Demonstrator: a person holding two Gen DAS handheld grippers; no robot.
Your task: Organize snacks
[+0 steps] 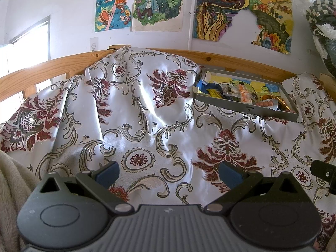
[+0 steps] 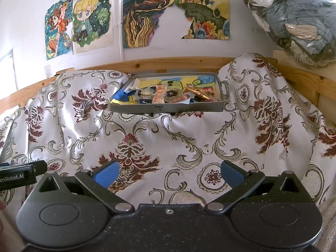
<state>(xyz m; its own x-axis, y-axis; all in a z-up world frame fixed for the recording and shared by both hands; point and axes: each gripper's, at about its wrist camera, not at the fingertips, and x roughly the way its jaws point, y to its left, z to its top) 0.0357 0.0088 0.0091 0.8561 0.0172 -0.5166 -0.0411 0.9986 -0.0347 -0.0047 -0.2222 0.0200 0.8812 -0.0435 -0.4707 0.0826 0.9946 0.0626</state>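
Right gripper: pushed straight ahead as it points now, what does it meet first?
Likely the floral cloth ahead of the open right gripper; the grey snack tray sits farther back, though depth is unclear.

Wrapped snacks (image 2: 166, 96) in the grey tray (image 2: 166, 108): heaped and overlapping, too small to name one by one; print on the wrappers unreadable. Small label on the tray's front wall illegible. Painted sheet lining the tray floor mostly covered by the heap. Tray's far right corner (image 1: 294, 113) lost in jumbled wrappers in the left wrist view. Wooden rail (image 2: 147, 62) largely buried under the patterned cloth (image 2: 189, 138). Whatever lies beneath the cloth hidden. Drawings on the wall (image 2: 151, 12) cropped at the top edge. Clear bag of clothes (image 2: 294, 21) cut off at the right edge. Other gripper's body (image 2: 19, 173) cropped at the left, its lettering partly lost.
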